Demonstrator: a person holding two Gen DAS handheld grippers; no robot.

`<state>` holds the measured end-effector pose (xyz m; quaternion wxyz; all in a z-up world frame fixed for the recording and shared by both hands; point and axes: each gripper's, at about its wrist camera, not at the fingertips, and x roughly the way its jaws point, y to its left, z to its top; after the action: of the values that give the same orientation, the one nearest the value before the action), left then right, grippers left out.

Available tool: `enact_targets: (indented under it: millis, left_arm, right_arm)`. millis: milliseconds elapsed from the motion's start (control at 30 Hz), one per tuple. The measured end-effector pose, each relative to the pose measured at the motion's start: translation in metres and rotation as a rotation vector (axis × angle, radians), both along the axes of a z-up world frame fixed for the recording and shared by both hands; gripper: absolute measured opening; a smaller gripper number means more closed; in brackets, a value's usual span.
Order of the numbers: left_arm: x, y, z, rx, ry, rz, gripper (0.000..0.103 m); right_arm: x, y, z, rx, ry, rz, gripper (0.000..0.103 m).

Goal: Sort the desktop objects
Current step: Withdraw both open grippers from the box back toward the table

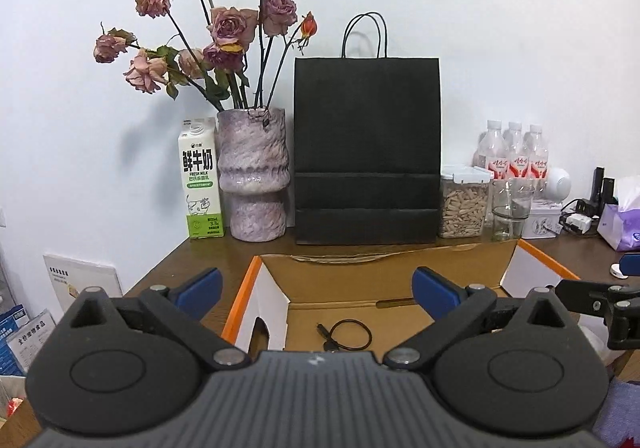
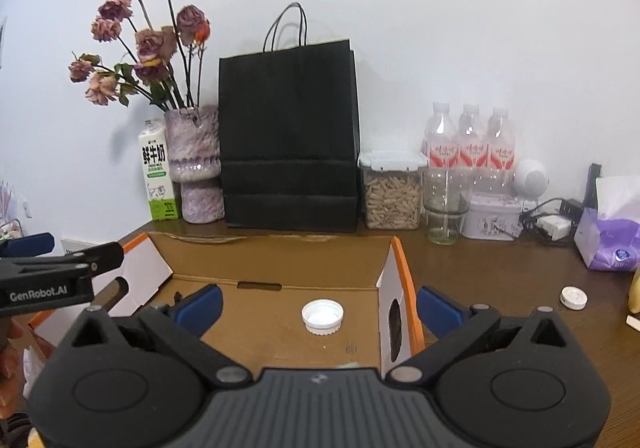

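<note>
An open cardboard box (image 1: 344, 280) with orange-edged flaps sits on the wooden desk; it also shows in the right wrist view (image 2: 276, 260). A coiled black cable (image 1: 346, 334) lies on its floor, and a white bottle cap (image 2: 322, 316) lies there too. My left gripper (image 1: 318, 286) is open and empty above the box's near left part. My right gripper (image 2: 318, 306) is open and empty above the box's right side, with its right finger outside the box wall. A small white round disc (image 2: 573, 298) lies on the desk to the right of the box.
Along the wall stand a milk carton (image 1: 201, 183), a vase of dried roses (image 1: 256, 175), a black paper bag (image 1: 366, 151), a lidded snack jar (image 1: 464, 203), a glass (image 1: 510, 209), water bottles (image 2: 468, 139), a tin (image 2: 494, 215) and a purple tissue pack (image 2: 612, 240).
</note>
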<state>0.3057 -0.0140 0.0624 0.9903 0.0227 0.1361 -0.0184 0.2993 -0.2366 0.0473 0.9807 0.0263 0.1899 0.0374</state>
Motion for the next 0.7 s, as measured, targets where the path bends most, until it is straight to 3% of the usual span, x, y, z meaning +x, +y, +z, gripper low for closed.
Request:
enact_targets:
  millis: [700]
  left_arm:
    - [-0.022,0.004,0.014,-0.048,-0.025,-0.023,0.103]
  right_arm:
    - [-0.023,0.000,0.018,-0.011,-0.058,-0.005,0.103]
